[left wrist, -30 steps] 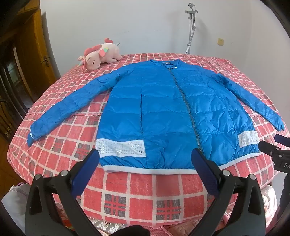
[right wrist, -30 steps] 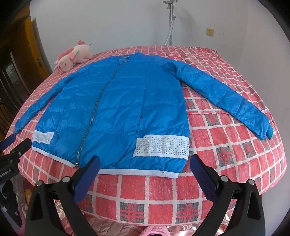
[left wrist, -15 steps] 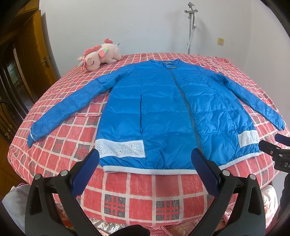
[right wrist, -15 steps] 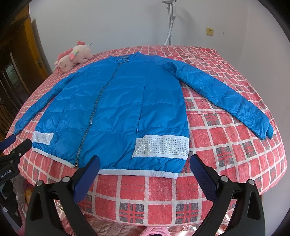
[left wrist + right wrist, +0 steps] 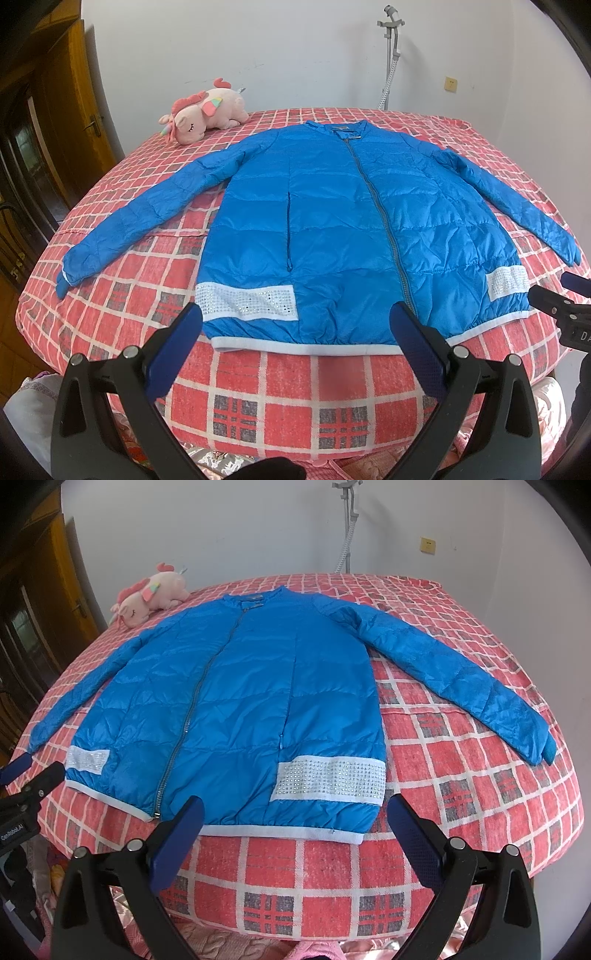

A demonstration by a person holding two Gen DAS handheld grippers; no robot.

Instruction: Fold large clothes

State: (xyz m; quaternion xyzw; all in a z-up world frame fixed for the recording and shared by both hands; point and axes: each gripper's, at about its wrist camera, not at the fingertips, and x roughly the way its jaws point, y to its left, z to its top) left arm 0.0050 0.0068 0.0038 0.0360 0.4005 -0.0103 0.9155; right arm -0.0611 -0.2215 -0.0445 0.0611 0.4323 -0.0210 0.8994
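Note:
A blue quilted jacket (image 5: 332, 229) (image 5: 251, 701) lies flat and zipped on the bed, front up, both sleeves spread out to the sides, white hem toward me. My left gripper (image 5: 295, 321) hovers open just short of the hem, left of the zipper, holding nothing. My right gripper (image 5: 295, 808) is open too, short of the hem near the white studded band (image 5: 327, 779). Each gripper shows at the edge of the other's view.
The bed carries a red plaid cover (image 5: 280, 391) (image 5: 461, 768). A pink plush unicorn (image 5: 203, 114) (image 5: 147, 598) lies at the far left by the jacket's shoulder. A white stand (image 5: 391, 55) rises behind the bed; a wooden door (image 5: 74, 110) is on the left.
Both grippers have edged slightly closer to the hem, still open. The jacket has not moved.

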